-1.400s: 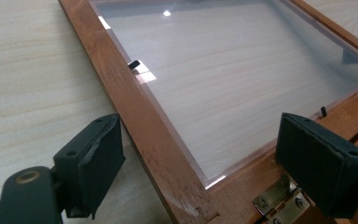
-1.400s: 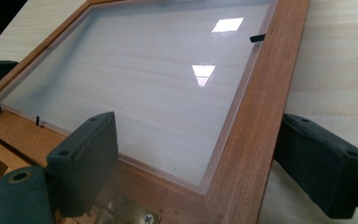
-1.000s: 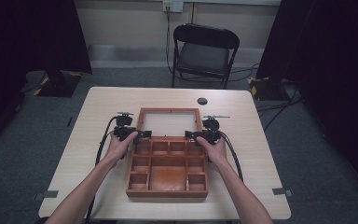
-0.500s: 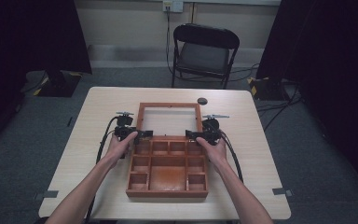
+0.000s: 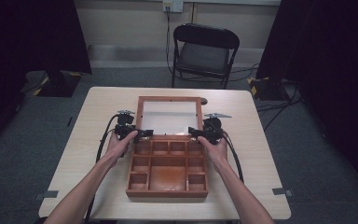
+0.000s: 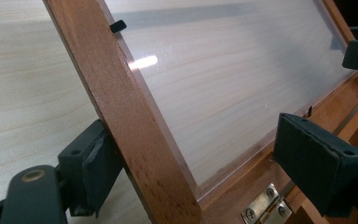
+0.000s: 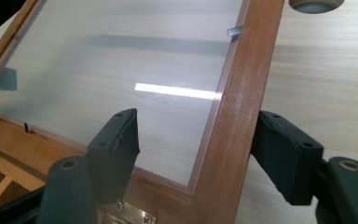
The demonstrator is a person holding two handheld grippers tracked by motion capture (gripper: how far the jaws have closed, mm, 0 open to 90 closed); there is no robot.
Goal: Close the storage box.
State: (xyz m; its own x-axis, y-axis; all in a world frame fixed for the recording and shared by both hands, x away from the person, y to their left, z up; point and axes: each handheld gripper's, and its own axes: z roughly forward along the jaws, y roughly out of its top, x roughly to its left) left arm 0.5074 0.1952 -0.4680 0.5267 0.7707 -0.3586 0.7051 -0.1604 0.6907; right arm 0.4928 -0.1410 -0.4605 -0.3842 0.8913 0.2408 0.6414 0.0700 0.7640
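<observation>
box (image 5: 168, 168) lies mid-frame in the high view, lid (image 5: 169, 117) tilted back above it. left gripper (image 5: 142, 134) and right gripper (image 5: 196, 134) straddle the lid's side rails near the hinges, one per side for an even swing. jaws just closing, pads not yet pressing, so both count as unclamped.

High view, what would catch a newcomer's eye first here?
A wooden compartment box lies mid-table with its glass-paned lid thrown open away from the person. The left gripper and right gripper each straddle a side rail of the lid near the hinges, their jaws just closing in. Behind the table stands a black folding chair.
</observation>
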